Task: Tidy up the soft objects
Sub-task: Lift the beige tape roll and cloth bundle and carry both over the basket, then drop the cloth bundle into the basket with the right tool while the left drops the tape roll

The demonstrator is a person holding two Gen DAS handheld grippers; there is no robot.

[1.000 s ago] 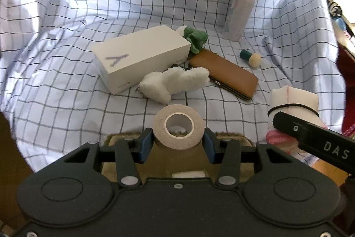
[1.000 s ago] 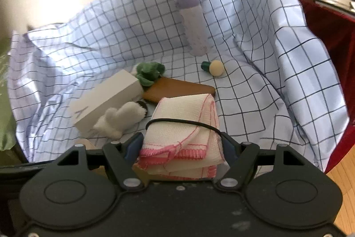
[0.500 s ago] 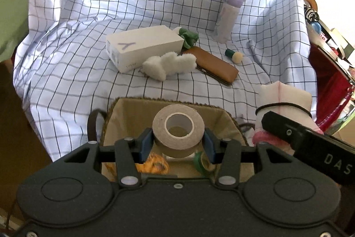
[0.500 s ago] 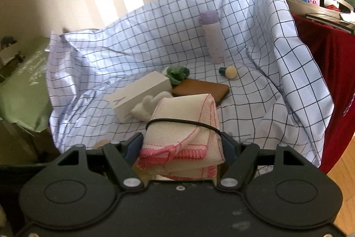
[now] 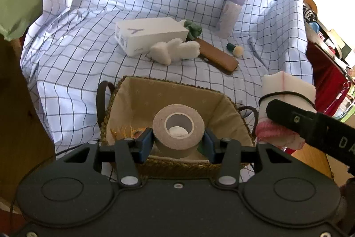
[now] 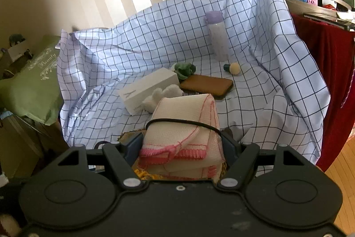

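Note:
My left gripper (image 5: 178, 141) is shut on a beige tape roll (image 5: 178, 129) and holds it above a woven basket (image 5: 155, 94) with a tan lining. My right gripper (image 6: 182, 146) is shut on a folded cream cloth with pink trim (image 6: 186, 126), bound by a black band; the cloth also shows in the left wrist view (image 5: 286, 90), just right of the basket. A white fluffy toy (image 5: 175, 51) and a green soft toy (image 5: 193, 29) lie on the checked sheet (image 5: 77, 48) beyond the basket.
On the sheet lie a white box (image 5: 148, 34), a brown leather case (image 5: 218, 56), a small green-and-cream ball piece (image 5: 235, 49) and an upright lilac bottle (image 5: 230, 14). A green bag (image 6: 33, 81) stands at left. Red cloth (image 6: 328, 72) hangs at right.
Both grippers have pulled back and up from the sheet with their loads. The basket has come into view under the tape roll. The objects on the sheet have not moved.

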